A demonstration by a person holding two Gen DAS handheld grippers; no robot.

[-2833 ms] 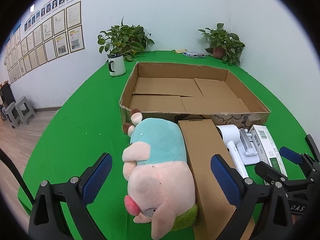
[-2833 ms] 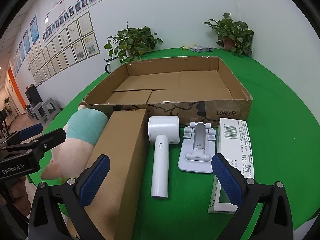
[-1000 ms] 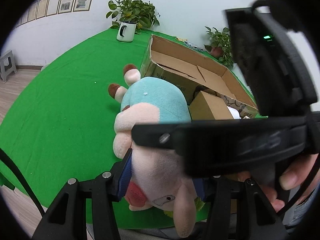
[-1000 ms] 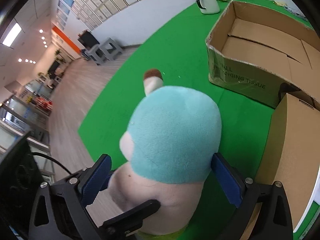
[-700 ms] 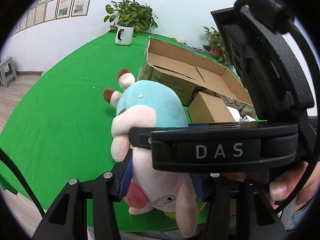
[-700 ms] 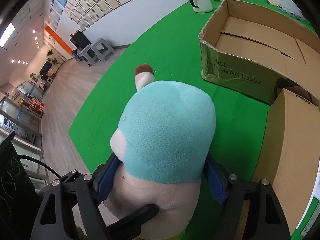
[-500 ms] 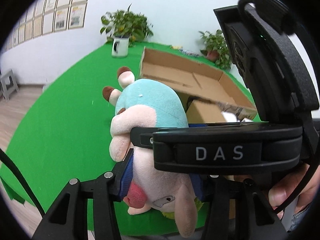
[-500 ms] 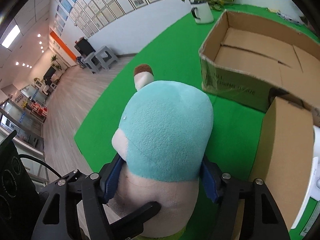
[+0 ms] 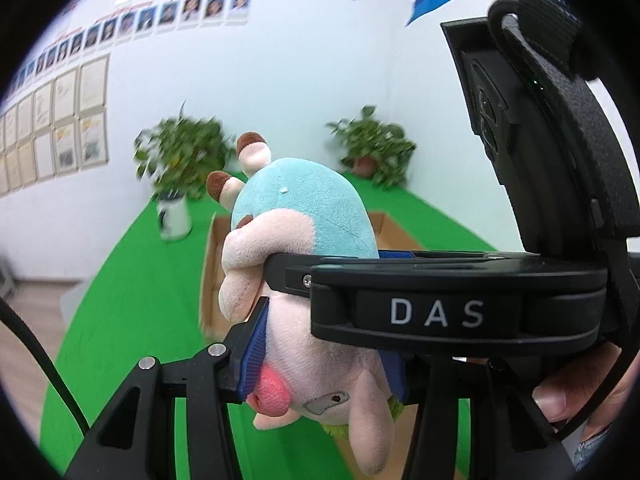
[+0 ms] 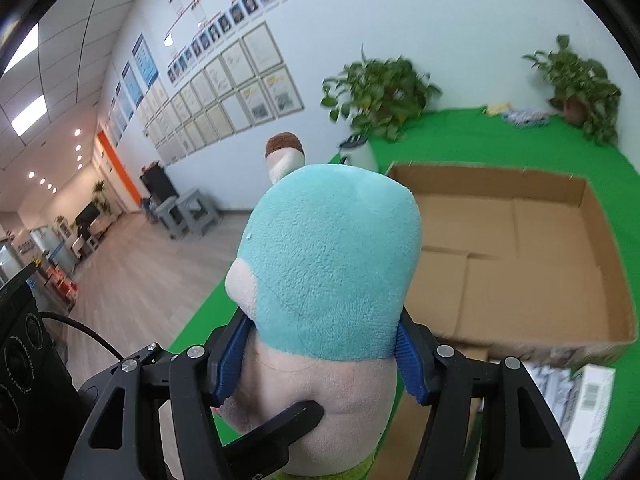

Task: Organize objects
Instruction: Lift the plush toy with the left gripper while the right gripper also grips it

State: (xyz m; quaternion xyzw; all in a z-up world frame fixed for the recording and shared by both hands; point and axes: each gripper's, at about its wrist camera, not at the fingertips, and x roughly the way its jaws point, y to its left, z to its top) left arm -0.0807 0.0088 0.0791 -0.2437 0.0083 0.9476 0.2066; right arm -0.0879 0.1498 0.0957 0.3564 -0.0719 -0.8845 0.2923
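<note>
A plush toy with a teal back, pink belly and brown-tipped horns is held up in the air by both grippers. My left gripper is shut on its lower pink body. My right gripper is shut across its middle, and its black body crosses the left wrist view in front of the toy. In the right wrist view the toy fills the centre. The open cardboard box lies below and to the right, and is partly hidden behind the toy in the left wrist view.
A green cloth covers the table. A white mug and a potted plant stand at the back left, another plant at the back right. A white barcoded carton lies near the box's front edge.
Both grippers closed on the plush toy and lifted it off the table. The views have tilted upward, so the box and table now sit lower.
</note>
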